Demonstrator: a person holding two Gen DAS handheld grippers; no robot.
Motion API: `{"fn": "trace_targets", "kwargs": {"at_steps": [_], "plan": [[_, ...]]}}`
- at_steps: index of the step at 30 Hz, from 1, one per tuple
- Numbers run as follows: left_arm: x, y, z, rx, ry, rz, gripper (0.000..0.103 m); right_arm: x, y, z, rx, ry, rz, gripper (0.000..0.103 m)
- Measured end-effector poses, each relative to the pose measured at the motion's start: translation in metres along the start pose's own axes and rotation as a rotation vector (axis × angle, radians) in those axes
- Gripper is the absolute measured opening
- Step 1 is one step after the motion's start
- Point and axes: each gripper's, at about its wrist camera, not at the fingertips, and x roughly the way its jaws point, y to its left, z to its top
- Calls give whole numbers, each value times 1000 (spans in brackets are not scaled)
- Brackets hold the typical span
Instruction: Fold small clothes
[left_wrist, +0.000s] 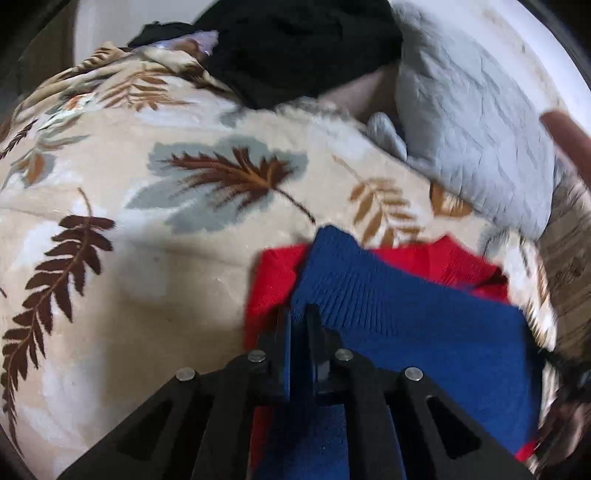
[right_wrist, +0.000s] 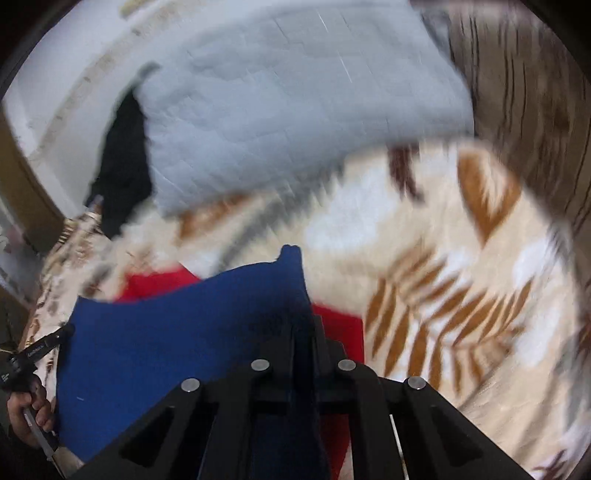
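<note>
We are pinching the blue cloth (left_wrist: 406, 314) with the left gripper (left_wrist: 299, 317). The right gripper (right_wrist: 304, 328) is clamping its far corner, above the red cloth (right_wrist: 159, 284).

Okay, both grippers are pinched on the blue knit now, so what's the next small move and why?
Probably lift both corners together and carry them across to fold. The left gripper and right gripper are each shut on the blue knit, which lies over a red garment on the leaf-print blanket; lifting evenly should keep the edge straight.

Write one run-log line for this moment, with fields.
step: fold | left tongs: shut on blue knit | right tongs: shut on blue knit | below: red garment | surface: leaf-print blanket
</note>
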Motion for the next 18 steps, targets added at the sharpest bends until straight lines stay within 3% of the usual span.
{"fn": "trace_targets", "kwargs": {"at_steps": [1,3,5,8,9,10,12,14,16,17,18], "plan": [[-10,1,1,-11,-6,-17,12,5,-11,-6,64,12,32,12],[-26,3,2,-26,-22,-24,37,-5,-13,-10,86,-25,37,17],[-54,2,0,-23,-85,-21,44,-22,-9,-10,72,-56,3,26],[-87,-8,-13,-1,-145,-48,55,-58,3,-11,83,-128,46,30],[-94,-11,-20,3,-150,-64,57,-66,10,-14,89,-142,88,36],[-100,-16,-29,19,-149,-86,58,-74,18,-18,92,-145,155,55],[-104,-22,-46,46,-136,-106,59,-78,33,-34,92,-133,283,79],[-98,-24,-65,52,-103,-93,64,-68,32,-50,118,-98,336,78],[-78,-23,-81,60,-21,-42,65,-46,9,-76,235,-19,305,77],[-70,-22,-86,63,18,-15,65,-38,-3,-83,290,0,278,74],[-65,-21,-93,82,39,20,65,-41,-20,-93,367,-27,315,59]]}}
